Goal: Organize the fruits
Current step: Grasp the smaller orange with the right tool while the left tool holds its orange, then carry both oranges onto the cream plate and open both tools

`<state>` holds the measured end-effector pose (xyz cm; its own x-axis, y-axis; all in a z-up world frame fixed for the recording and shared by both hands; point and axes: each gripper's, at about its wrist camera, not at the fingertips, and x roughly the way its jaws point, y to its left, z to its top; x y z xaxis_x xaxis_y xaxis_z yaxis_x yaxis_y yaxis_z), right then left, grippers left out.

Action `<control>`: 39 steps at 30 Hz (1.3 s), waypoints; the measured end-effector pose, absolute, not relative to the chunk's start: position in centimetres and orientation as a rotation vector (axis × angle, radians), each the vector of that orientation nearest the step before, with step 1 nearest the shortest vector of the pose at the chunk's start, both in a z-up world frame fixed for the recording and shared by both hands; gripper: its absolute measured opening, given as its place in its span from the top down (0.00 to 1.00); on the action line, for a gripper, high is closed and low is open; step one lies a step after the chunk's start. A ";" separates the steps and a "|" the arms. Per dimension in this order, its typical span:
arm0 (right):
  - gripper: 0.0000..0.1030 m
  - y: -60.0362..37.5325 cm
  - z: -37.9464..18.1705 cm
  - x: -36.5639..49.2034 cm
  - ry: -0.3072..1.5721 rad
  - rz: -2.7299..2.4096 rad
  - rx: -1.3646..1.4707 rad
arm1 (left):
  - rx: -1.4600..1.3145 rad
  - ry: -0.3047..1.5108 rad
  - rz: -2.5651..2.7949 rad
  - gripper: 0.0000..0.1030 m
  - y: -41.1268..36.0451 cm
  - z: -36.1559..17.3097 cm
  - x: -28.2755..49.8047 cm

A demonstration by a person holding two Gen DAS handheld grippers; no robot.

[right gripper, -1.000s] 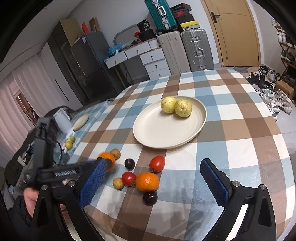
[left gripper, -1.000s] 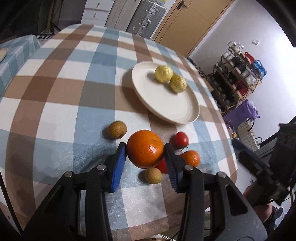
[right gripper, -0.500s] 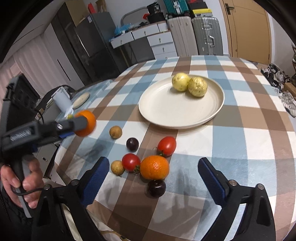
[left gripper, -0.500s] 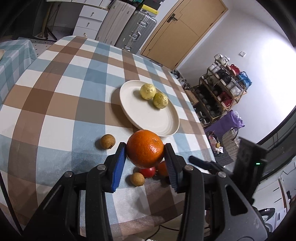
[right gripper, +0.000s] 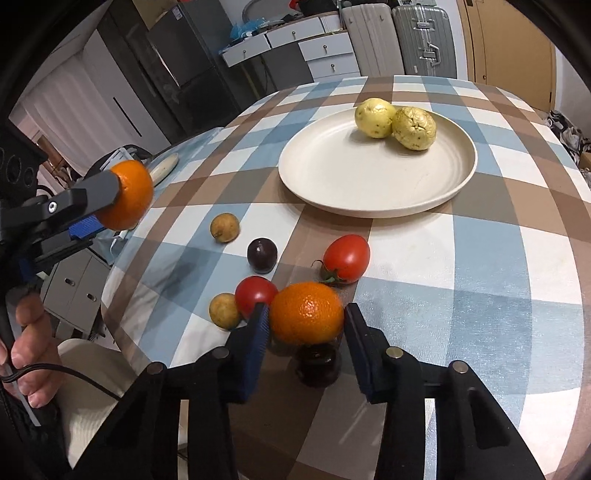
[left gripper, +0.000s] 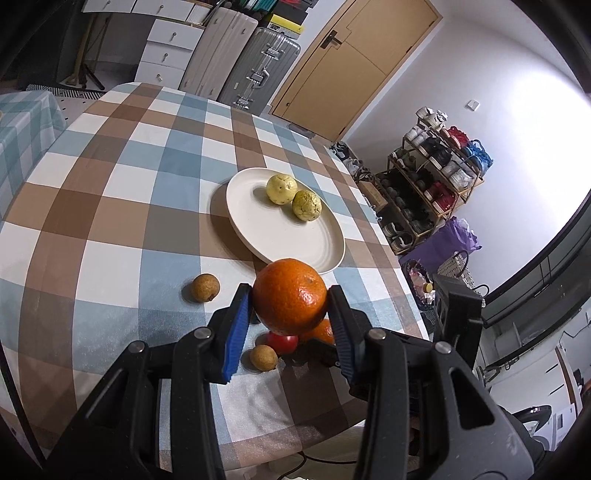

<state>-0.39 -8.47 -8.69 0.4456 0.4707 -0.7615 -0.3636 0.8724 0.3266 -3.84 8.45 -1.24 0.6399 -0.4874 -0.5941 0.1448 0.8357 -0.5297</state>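
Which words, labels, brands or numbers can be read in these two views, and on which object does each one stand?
No text is legible in either view.
Boxes on the suitcases: print, if there is any, is too small and blurred to read.
Shelf items by the wall: too small to read.
Plate, tablecloth, held orange: no lettering or sticker shows.

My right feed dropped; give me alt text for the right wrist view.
The right gripper brackets a round orange on the checked tablecloth, jaws not visibly closed. The left gripper holds another orange aloft at left; two yellow fruits sit on the cream plate.
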 end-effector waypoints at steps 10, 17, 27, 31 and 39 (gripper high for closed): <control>0.60 -9.2 -7.4 -0.5 0.936 0.514 0.139 | -0.432 0.803 -0.350 0.63 8.2 -1.3 -3.7; 0.60 -10.5 -5.9 -0.5 0.882 0.519 0.205 | -0.418 0.822 -0.370 0.63 7.5 -0.8 -2.1; 0.60 -12.0 -2.9 1.1 0.790 0.542 0.280 | -0.355 0.849 -0.383 0.62 5.3 0.9 4.1; 0.60 -11.8 -2.4 3.1 0.791 0.546 0.278 | -0.355 0.855 -0.405 0.62 4.6 2.0 8.0; 0.60 -10.2 -2.2 8.8 0.785 0.567 0.226 | -0.347 0.943 -0.383 0.62 4.1 -0.7 17.0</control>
<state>8.76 -10.20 -2.22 0.5687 0.5599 -0.6026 -0.3968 0.8284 0.3953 17.05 4.09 -0.74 0.5299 -0.4618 -0.7113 0.1646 0.8788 -0.4479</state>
